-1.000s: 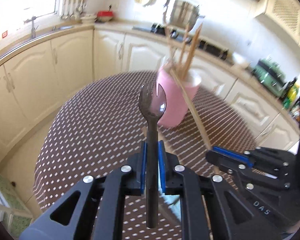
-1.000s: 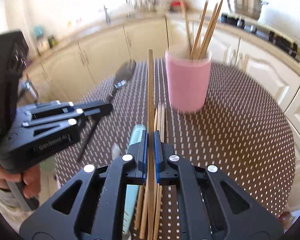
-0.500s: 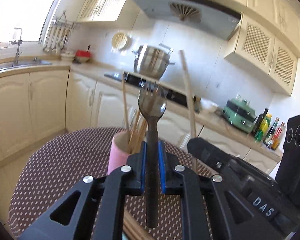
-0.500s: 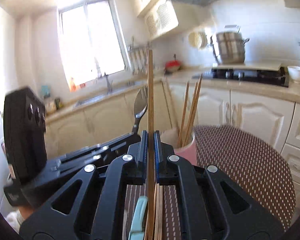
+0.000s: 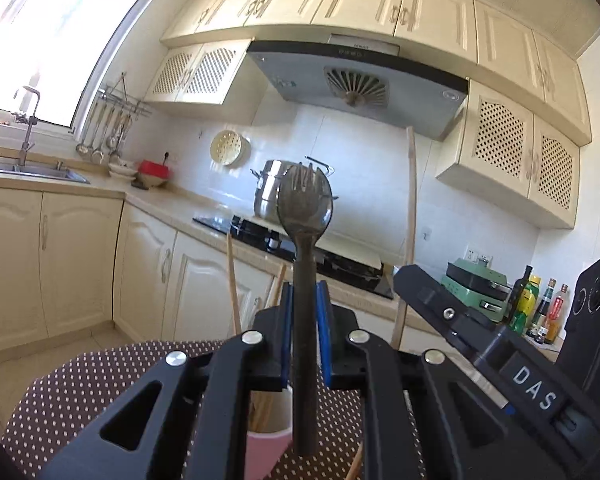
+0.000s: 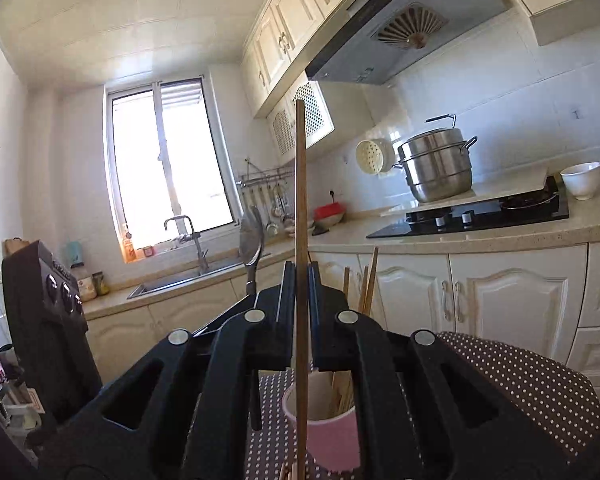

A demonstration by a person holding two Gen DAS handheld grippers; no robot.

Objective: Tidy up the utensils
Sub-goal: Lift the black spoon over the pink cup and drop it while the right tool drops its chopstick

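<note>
While the left gripper [image 5: 305,332] clamps its blue pads tight on the handle of a dark spork [image 5: 305,216] that stands upright with its tined bowl high, the pink cup [image 5: 269,436] sits just below on the dotted tablecloth [image 5: 80,384], several wooden chopsticks [image 5: 233,280] standing in it. The right gripper [image 6: 301,312], close beside the left, is closed on a single chopstick [image 6: 300,184], held vertical with its lower part crossing in front of the cup's rim. Both grippers are raised above the cup.
</note>
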